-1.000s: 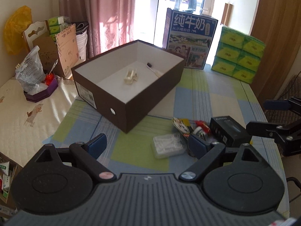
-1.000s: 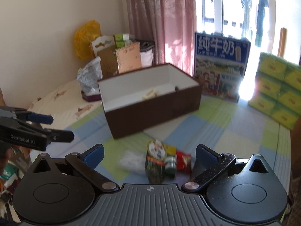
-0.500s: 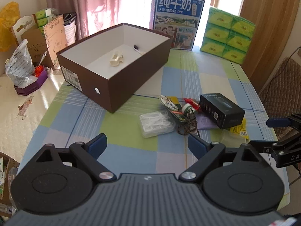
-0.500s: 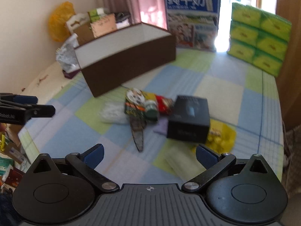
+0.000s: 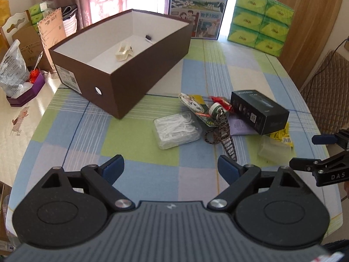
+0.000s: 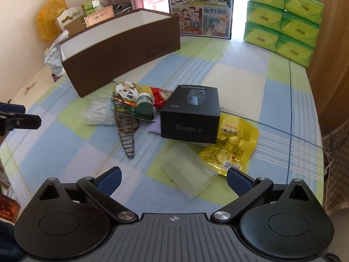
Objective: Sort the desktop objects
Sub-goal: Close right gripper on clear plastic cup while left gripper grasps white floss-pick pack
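Observation:
A brown open box (image 5: 139, 74) stands at the back left of the checked table; a cream clip (image 5: 123, 51) and a small dark item (image 5: 148, 37) lie inside. In front lies a pile: a clear floss-pick box (image 5: 176, 130), a patterned band (image 5: 224, 135), a green-lidded jar (image 6: 144, 107), a black carton (image 6: 192, 113), a yellow snack bag (image 6: 235, 144) and a clear pouch (image 6: 187, 172). My left gripper (image 5: 171, 168) is open and empty, near the table's front edge. My right gripper (image 6: 173, 180) is open and empty, just before the clear pouch.
A blue milk carton case (image 5: 196, 8) and stacked green tissue packs (image 5: 259, 24) stand at the table's far end. Bags and cardboard (image 5: 24, 50) crowd the left side beside the table. A chair (image 5: 327, 83) stands at the right.
Both grippers have pulled back and risen, so more of the table and pile shows. The objects on the table have not moved. Both stay open.

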Action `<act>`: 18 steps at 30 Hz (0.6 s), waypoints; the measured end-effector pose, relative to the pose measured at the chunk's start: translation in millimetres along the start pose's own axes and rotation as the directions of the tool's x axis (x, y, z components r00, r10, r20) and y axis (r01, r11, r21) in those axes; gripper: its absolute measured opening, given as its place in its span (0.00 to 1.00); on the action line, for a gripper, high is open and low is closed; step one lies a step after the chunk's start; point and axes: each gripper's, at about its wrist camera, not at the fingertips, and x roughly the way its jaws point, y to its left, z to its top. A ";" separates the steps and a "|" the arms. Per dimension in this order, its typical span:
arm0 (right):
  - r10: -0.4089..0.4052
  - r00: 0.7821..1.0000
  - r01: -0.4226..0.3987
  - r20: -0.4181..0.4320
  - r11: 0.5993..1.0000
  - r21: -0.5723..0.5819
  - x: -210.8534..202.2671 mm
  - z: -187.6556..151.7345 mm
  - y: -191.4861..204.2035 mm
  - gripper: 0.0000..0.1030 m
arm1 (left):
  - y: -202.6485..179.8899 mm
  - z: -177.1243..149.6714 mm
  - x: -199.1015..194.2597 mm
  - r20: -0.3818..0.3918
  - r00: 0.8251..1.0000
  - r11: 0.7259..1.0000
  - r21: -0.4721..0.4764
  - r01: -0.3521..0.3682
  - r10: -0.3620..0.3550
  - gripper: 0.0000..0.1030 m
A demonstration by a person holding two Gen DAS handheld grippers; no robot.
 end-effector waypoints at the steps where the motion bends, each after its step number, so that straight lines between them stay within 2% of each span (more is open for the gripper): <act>1: -0.005 1.000 0.005 0.004 1.000 -0.012 4.8 -0.8 -1.0 0.93 | 0.9 0.1 3.9 -0.005 1.000 1.000 0.006 0.005 -0.005 0.88; 4: -0.022 1.000 0.022 0.002 0.998 -0.055 19.9 -1.1 -2.5 0.80 | 2.6 0.3 15.8 -0.022 1.000 0.999 0.032 0.019 -0.018 0.88; 14: -0.031 0.999 0.023 -0.025 0.964 -0.265 58.5 -3.7 -0.7 0.76 | 6.2 13.0 57.4 -0.055 0.997 0.988 0.146 0.057 -0.050 0.88; 18: -0.035 0.997 0.015 -0.063 0.959 -0.284 69.7 -8.3 -1.0 0.56 | 6.8 22.8 81.6 -0.078 0.995 0.972 0.219 0.084 -0.069 0.88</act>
